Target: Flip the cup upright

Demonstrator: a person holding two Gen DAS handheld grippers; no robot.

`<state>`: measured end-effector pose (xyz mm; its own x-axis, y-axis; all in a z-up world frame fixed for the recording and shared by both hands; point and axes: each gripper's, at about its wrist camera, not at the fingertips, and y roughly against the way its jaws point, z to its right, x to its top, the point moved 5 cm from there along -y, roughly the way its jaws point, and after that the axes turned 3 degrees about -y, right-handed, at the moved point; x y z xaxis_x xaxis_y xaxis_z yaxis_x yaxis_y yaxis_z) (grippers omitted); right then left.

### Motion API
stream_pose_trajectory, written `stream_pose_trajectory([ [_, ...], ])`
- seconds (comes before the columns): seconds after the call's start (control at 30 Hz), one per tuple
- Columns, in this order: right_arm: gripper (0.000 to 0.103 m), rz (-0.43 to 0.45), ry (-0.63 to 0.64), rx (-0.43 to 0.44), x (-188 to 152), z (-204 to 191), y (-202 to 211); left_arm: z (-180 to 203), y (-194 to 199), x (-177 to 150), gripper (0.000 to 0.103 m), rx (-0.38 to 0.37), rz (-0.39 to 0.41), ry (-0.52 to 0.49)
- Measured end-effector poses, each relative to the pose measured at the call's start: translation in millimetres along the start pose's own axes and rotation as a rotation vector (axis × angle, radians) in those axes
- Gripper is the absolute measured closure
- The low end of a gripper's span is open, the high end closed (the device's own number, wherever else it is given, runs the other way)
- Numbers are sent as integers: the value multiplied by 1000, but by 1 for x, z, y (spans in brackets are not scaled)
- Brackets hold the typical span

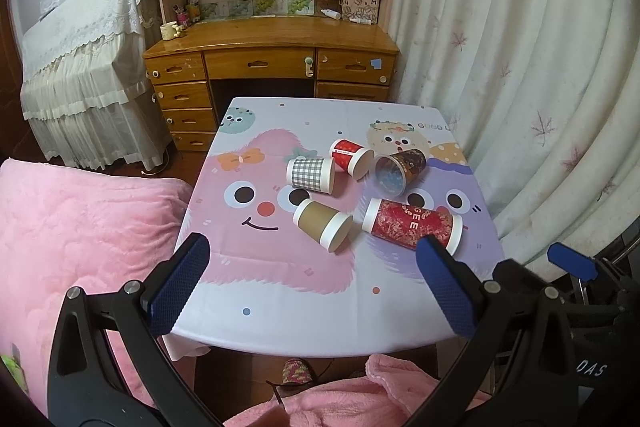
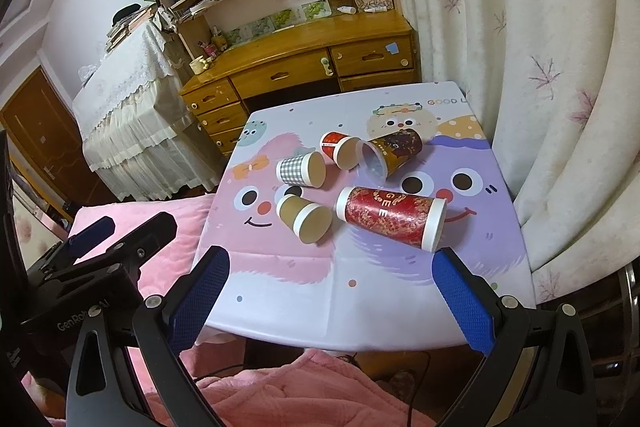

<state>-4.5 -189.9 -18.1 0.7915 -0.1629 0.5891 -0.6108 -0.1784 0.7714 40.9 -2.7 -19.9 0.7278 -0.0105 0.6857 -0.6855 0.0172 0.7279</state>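
Observation:
Several paper cups lie on their sides on the small table (image 1: 280, 315) (image 2: 360, 311): a tall red patterned cup (image 1: 412, 223) (image 2: 390, 217), a tan cup (image 1: 322, 225) (image 2: 304, 217), a grey checked cup (image 1: 310, 175) (image 2: 300, 169), a small red cup (image 1: 351, 157) (image 2: 340, 149) and a dark brown cup (image 1: 400, 171) (image 2: 394, 151). My left gripper (image 1: 312, 259) is open and empty, above the table's near edge. My right gripper (image 2: 332, 271) is open and empty, just short of the tall red cup.
The table carries a cartoon-face cloth. A pink blanket (image 1: 80, 227) lies left and below. A wooden desk (image 1: 272, 55) with shelves stands beyond the table. A white curtain (image 1: 520, 67) hangs close on the right. The other gripper's body shows in each view (image 1: 572, 263) (image 2: 104, 255).

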Motion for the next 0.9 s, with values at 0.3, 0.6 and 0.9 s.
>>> stream_pose_trajectory([
  [0.3, 0, 8, -17, 10, -1, -14, -7, -21, -7, 3, 1, -16, 0, -20],
  [0.6, 0, 11, -18, 4, -23, -31, -13, -44, -21, -14, 2, -158, -46, 64],
  [0.9, 0, 80, 160, -53, -8, -25, -18, -16, -79, -19, 5, -169, -207, 91],
])
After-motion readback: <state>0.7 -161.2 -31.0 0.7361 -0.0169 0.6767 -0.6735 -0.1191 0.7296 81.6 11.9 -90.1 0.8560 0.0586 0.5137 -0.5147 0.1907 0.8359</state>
